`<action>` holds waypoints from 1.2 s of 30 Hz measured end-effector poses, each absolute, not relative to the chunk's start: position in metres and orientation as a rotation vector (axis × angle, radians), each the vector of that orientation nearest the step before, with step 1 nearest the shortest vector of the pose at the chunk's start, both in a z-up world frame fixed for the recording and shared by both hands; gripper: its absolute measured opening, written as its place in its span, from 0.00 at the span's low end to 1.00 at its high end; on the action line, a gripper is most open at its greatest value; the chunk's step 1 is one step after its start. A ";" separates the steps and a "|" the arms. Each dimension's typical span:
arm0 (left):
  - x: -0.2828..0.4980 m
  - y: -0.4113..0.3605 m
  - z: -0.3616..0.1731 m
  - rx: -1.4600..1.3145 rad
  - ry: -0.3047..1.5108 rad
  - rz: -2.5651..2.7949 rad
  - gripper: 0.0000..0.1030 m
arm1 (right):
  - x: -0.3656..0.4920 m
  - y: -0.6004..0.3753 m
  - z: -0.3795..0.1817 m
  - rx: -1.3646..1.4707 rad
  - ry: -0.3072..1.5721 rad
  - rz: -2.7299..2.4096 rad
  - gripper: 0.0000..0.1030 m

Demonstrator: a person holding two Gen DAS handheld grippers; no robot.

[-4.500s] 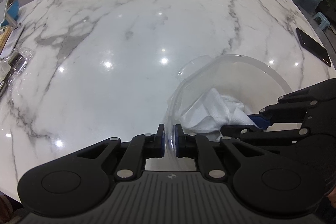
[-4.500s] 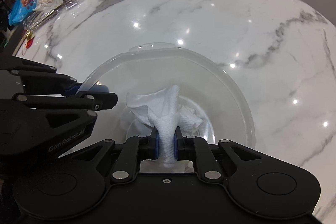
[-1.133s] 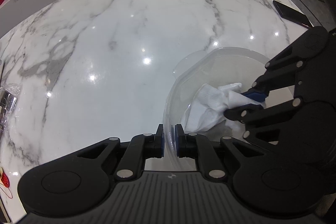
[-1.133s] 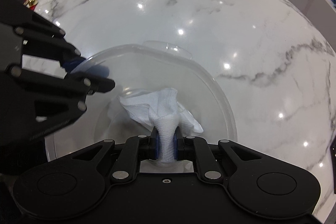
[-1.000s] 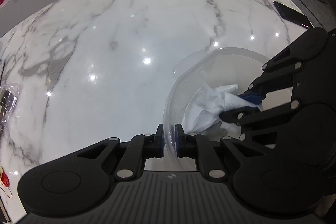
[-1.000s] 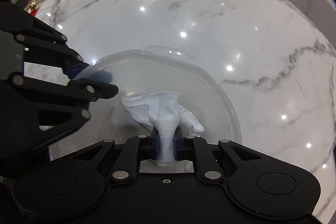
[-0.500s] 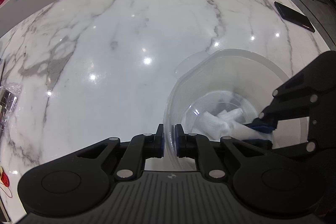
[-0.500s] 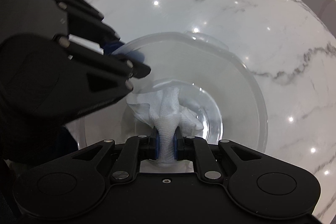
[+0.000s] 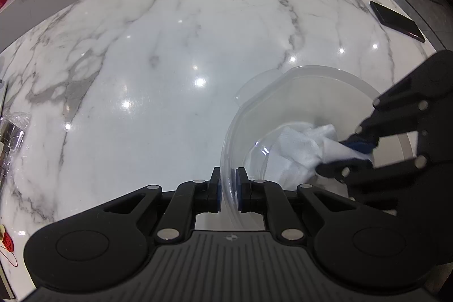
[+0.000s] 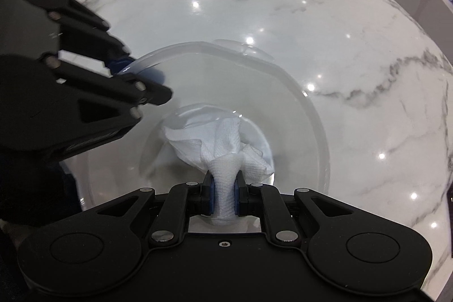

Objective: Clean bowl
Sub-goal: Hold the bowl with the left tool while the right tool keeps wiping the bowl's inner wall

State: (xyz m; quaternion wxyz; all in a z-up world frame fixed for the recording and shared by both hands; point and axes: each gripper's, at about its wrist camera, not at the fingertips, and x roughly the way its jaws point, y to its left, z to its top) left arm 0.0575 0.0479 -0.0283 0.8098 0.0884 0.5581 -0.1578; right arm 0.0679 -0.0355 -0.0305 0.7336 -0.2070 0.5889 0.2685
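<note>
A clear plastic bowl point(image 10: 297, 92) sits on the white marble bench point(image 9: 170, 61), at about four o'clock in the left wrist view and at the centre of the right wrist view. Inside it lies a crumpled white paper towel point(image 10: 223, 143), spread over the bowl's flat bottom. The left gripper point(image 9: 228, 188) is closed narrowly on the bowl's near rim, one pad outside the wall and one inside. The right gripper point(image 10: 225, 197) is closed tightly on a bunched neck of the paper towel and points steeply down into the bowl, the towel's loose end touching the bottom. A black phone point(image 9: 396, 24) lies at two o'clock near the bench edge.
</note>
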 end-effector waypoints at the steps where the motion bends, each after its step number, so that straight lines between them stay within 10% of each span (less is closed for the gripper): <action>1: 0.058 0.048 -0.028 0.189 1.193 -0.338 0.08 | 0.070 -0.035 -0.032 -0.454 1.296 0.589 0.10; 36: 0.061 0.050 -0.030 0.195 1.188 -0.320 0.09 | 0.079 -0.031 -0.028 -0.477 1.237 0.570 0.10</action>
